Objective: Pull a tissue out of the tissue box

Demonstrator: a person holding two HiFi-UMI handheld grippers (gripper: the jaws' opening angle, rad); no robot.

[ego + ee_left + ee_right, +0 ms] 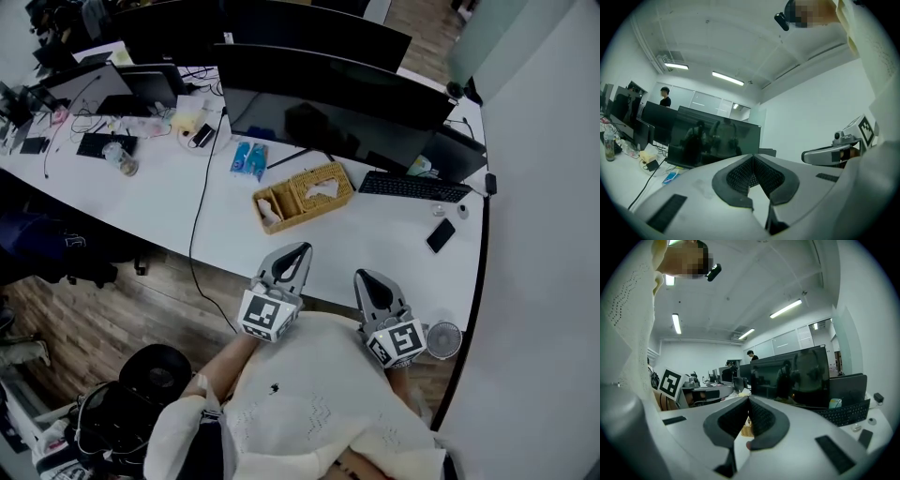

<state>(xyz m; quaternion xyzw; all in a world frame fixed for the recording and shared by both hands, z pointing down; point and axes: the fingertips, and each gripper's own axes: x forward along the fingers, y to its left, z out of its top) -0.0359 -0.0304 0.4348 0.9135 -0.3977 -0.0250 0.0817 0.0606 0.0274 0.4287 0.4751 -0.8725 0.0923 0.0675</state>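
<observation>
A woven tissue box (305,195) stands on the white desk (169,202) in front of the monitors, with a white tissue (322,187) showing in its top slot. In the head view both grippers hang side by side over the desk's near edge, short of the box. My left gripper (300,250) is shut and holds nothing; its pads meet at the tip (752,157). My right gripper (361,276) is also shut and empty (749,398). Below its closed tips a bit of the woven box (746,430) peeks out.
Large dark monitors (328,112) stand behind the box. A keyboard (412,187), a phone (440,235) and a small fan (442,339) lie to the right. A blue packet (249,159) and a black cable (197,225) are to the left. A white wall (553,234) closes the right side.
</observation>
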